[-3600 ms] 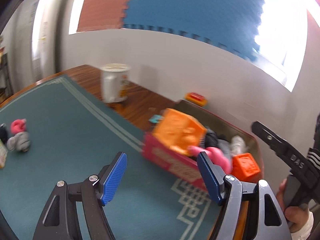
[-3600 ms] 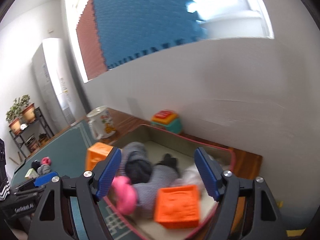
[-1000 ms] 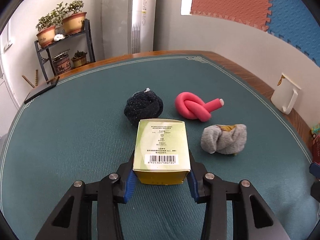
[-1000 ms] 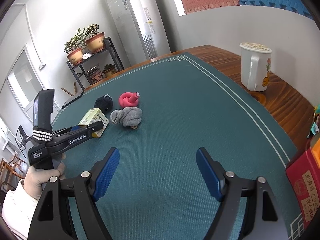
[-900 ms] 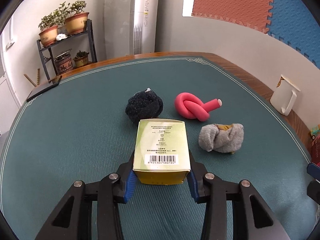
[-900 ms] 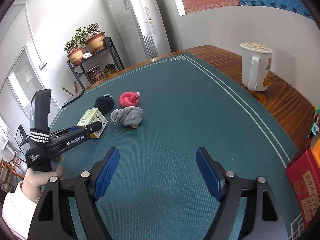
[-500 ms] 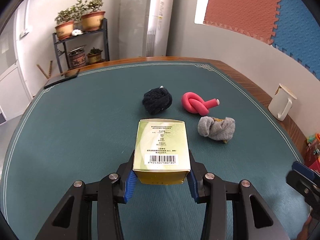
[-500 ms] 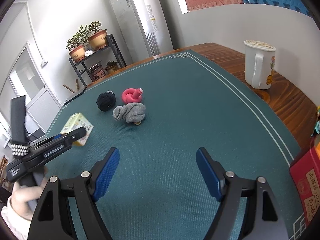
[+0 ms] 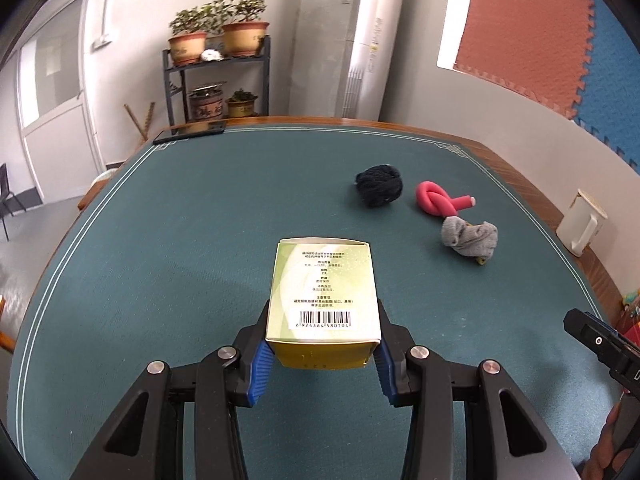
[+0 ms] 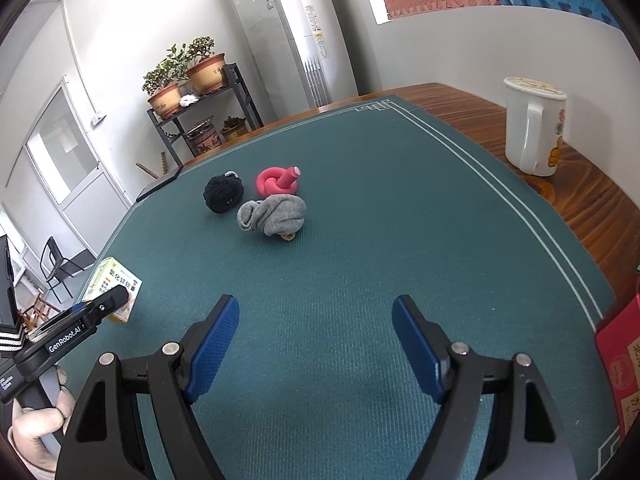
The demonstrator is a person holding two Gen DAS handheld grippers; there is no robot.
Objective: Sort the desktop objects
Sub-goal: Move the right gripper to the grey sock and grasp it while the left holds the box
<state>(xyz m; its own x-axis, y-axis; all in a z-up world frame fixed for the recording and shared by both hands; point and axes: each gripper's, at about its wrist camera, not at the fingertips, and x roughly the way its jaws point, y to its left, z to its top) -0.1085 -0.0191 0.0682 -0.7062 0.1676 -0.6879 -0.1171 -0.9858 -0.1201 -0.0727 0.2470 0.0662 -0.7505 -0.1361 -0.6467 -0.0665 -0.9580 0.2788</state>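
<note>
— What's the desk (image 9: 516,172) like from where you stand?

— Wood at the edges, covered with a teal mat (image 9: 208,240) with pale border lines. White walls, a tall standing air conditioner (image 9: 340,40) in the corner, a black plant shelf (image 10: 200,116) beside it, red and blue foam tiles (image 9: 532,36) on the wall.

— How many loose things on the mat?

— Three, close together on the far side: one black sock ball (image 9: 379,185), one pink knotted foam tube (image 9: 439,199), one grey rolled sock (image 9: 469,236). The grey one lies just beside the pink tube. One white lidded mug (image 10: 534,130) stands on the bare wood, well apart from them. A dark phone (image 9: 190,134) lies at the far edge.

— And the carton?

— One green and yellow carton (image 9: 324,300), barcode up. The left hand-held gripper (image 9: 322,364) pinches it on both sides, near the desk's left edge; I cannot tell whether it touches the mat.

— The other one?

— The right hand-held gripper (image 10: 316,348) is spread wide with nothing between its blue pads (image 10: 214,344), over bare mat. The corner of a red box (image 10: 622,360) shows on its right.
</note>
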